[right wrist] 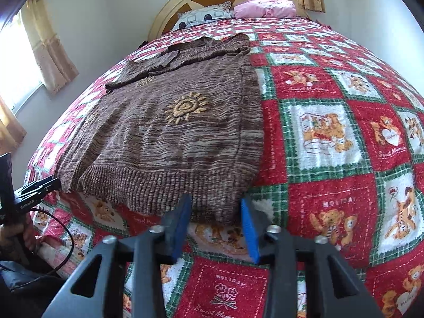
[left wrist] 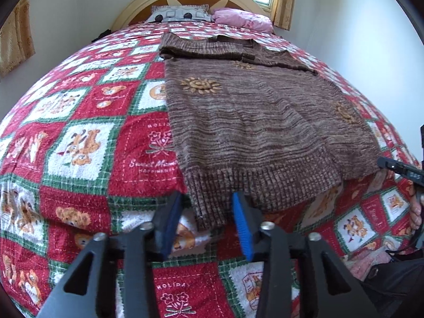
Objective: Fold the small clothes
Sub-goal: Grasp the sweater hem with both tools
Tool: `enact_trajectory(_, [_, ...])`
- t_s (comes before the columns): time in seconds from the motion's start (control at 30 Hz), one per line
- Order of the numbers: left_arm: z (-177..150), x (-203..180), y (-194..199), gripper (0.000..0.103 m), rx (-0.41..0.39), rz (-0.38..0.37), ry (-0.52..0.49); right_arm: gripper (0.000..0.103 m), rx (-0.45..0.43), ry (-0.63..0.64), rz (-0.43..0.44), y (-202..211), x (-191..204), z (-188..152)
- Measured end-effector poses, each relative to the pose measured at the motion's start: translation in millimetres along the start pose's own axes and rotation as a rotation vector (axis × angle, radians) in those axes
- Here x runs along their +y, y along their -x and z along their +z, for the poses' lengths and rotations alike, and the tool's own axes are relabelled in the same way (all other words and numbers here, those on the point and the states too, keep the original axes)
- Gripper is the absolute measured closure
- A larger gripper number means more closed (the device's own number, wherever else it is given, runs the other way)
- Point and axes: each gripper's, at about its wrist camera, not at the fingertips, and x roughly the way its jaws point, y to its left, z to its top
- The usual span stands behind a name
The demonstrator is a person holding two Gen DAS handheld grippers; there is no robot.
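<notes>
Lay flat on the teddy-print quilt (left wrist: 87, 143): ribbed brown knit sweater (left wrist: 254, 122), left gripper (left wrist: 208, 206) and right gripper (right wrist: 216, 209) gaping at its hem.

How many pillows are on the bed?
2. A grey patterned pillow lies against the headboard, and a pink pillow lies to its right. Others may be hidden past the bed's far edge.

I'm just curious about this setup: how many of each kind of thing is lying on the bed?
Brown knitted sweater: 1
Pillows: 2, patterned grey-white and pink
Patchwork bedspread: 1
Total: 4
</notes>
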Motion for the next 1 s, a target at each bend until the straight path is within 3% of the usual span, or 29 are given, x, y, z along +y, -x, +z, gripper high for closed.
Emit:
enact_trajectory(0.07, [0.5, -2.6, 1.6, 0.091, 0.002, -0.035, -0.01, 0.089, -0.002, -0.03, 0.024, 1.2, -6.7, -0.1])
enact_trajectory(0.17, [0.9, -6.3, 4.5, 0.094, -0.008, -0.043, -0.036, 0.092, -0.003, -0.073, 0.064, 1.3, -15.5, -0.8])
enact_trajectory(0.43, [9.0, 11.4, 14.3, 0.096, -0.048, -0.145, 0.034, 0.095, -0.045, -0.086, 0.109, 9.9, -16.4, 2.5])
enact_trajectory(0.63, [16.8, 21.6, 24.5, 0.096, -0.097, -0.226, 0.082, 0.095, -0.089, -0.204, 0.237, 19.0, -32.9, 8.0])
enact_trajectory(0.83, [31.6, 34.1, 30.1, 0.096, -0.126, -0.271, 0.115, 0.096, -0.158, -0.275, 0.346, 36.8, -39.4, 19.8])
enact_trajectory(1.0, [45.4, 43.1, 32.8, 0.096, -0.152, -0.284, 0.14, 0.096, -0.209, -0.256, 0.352, 50.5, -35.3, 37.5])
